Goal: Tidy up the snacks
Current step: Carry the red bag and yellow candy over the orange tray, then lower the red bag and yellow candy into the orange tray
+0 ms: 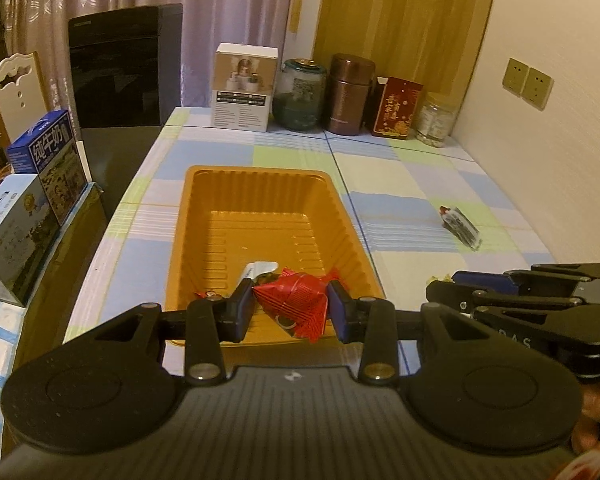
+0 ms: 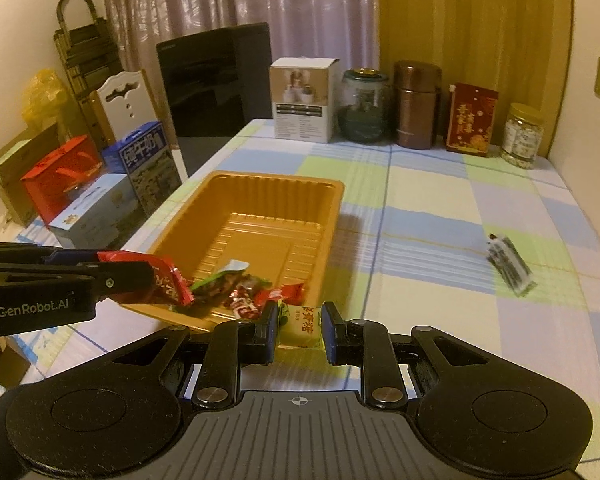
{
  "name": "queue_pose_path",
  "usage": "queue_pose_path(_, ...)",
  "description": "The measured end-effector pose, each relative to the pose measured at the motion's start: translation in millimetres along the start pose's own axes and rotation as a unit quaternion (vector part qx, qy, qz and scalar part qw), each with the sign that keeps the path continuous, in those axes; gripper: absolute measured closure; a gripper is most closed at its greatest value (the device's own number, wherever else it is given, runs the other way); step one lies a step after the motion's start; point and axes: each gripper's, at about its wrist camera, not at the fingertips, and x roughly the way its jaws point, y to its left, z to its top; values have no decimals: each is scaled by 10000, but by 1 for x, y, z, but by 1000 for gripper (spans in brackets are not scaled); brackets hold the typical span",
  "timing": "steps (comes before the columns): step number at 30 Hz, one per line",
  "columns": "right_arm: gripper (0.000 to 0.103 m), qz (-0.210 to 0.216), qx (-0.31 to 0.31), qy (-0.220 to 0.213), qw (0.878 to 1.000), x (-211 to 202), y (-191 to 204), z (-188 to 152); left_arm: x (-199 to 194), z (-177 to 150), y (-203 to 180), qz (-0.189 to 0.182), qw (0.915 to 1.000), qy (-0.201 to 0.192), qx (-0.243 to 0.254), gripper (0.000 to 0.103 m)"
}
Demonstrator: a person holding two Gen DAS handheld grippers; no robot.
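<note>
An orange plastic tray (image 1: 220, 208) (image 2: 300, 200) sits on the checked tablecloth, with several wrapped snacks (image 2: 244, 292) at its near end. My left gripper (image 1: 292, 306) is shut on a red snack packet (image 1: 296, 300) just above the tray's near edge; it also shows in the right wrist view (image 2: 140, 276), packet (image 2: 168, 280) in its tips. My right gripper (image 2: 300, 328) is shut on a yellow candy packet (image 2: 302, 326) right of the tray's near corner. A dark snack packet (image 1: 462, 226) (image 2: 510, 266) lies alone on the cloth to the right.
Along the table's far edge stand a white box (image 1: 244, 88), a glass jar (image 1: 300, 96), a brown canister (image 1: 350, 94), a red box (image 1: 398, 106) and a clear jar (image 1: 436, 120). Milk cartons (image 1: 48, 160) stand left of the table. A wall runs along the right.
</note>
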Motion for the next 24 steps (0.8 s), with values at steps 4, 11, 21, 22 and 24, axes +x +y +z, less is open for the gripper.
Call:
queue_pose_path(4,80,57,-43,17,10000,7,7,3,1,1,7,45,10000,-2,-42,67)
queue_pose_path(11,80,143,-87,43,9999,22,12,11,10,5,20,95,9999,19,-104,67)
queue_pose_path(21,80,207,-117,81,9997,51,16,25,37,16,31,137,9998,93,-113,67)
queue_pose_path(22,80,208,-111,91,9997,55,16,26,40,16,31,142,9998,106,-105,67)
queue_pose_path(24,80,210,-94,117,9997,62,15,27,46,17,33,167,9997,122,-91,67)
